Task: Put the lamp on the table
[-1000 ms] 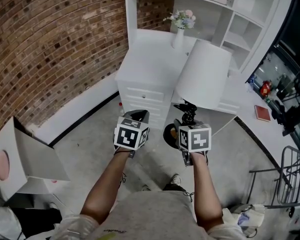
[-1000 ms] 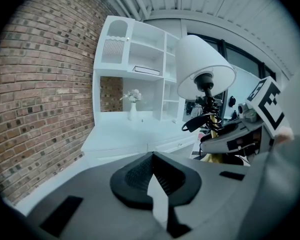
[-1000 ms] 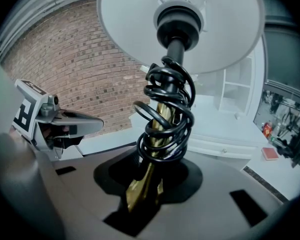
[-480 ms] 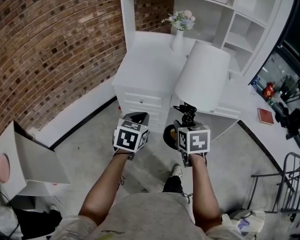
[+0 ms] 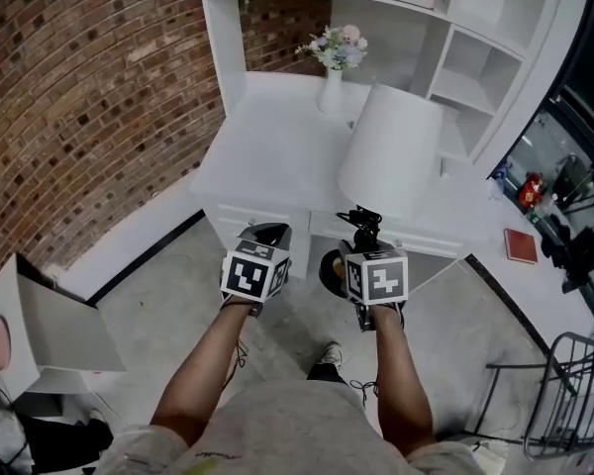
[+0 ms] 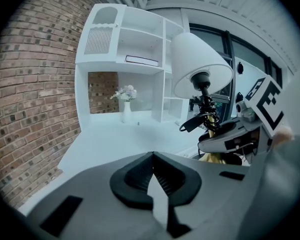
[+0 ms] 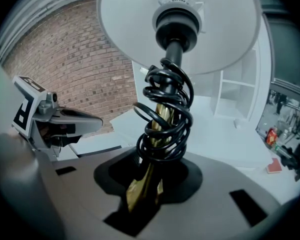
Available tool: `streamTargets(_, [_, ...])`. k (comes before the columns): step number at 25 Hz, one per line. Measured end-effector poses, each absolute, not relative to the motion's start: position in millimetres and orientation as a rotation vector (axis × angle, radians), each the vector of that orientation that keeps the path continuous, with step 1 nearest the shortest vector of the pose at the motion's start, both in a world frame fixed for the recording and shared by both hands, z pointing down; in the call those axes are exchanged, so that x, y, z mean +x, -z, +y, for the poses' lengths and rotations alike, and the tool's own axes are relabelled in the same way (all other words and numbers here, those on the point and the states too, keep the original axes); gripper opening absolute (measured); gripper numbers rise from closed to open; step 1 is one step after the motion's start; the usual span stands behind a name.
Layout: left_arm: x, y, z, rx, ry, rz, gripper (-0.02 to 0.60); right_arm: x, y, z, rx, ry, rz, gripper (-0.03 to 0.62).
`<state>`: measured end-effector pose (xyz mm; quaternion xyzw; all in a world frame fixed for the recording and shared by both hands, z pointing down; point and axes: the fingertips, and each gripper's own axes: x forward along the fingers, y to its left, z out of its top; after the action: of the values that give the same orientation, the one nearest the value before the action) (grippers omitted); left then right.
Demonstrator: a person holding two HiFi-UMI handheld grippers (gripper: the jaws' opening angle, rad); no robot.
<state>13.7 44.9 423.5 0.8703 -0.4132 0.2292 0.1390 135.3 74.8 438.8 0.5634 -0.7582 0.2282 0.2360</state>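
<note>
The lamp has a white cone shade (image 5: 391,146), a gold stem wrapped in coiled black cable (image 7: 162,119) and a dark round base (image 5: 331,271). My right gripper (image 5: 362,243) is shut on the stem just below the coil and carries the lamp tilted, with its shade over the front edge of the white table (image 5: 267,156). In the right gripper view the jaws (image 7: 147,184) clamp the gold stem. My left gripper (image 5: 267,236) is beside it on the left, shut and empty (image 6: 152,176). The left gripper view shows the lamp (image 6: 197,66) at the right.
A white vase of flowers (image 5: 335,67) stands at the back of the table under white shelves (image 5: 475,38). A brick wall (image 5: 89,97) runs along the left. A white box (image 5: 40,325) sits on the floor at the left. A red book (image 5: 521,246) lies at the right.
Both grippers and the lamp have moved forward toward the table. The table's front edge now lies just ahead of the grippers. The grip on the lamp is unchanged.
</note>
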Motion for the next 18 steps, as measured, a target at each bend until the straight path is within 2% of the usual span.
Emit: streamTargets(18, [120.1, -412.7, -39.2, 2.504, -0.605, -1.229, -0.005, 247.8, -438.3, -9.4, 1.464, -0.608, -2.095, 0.12])
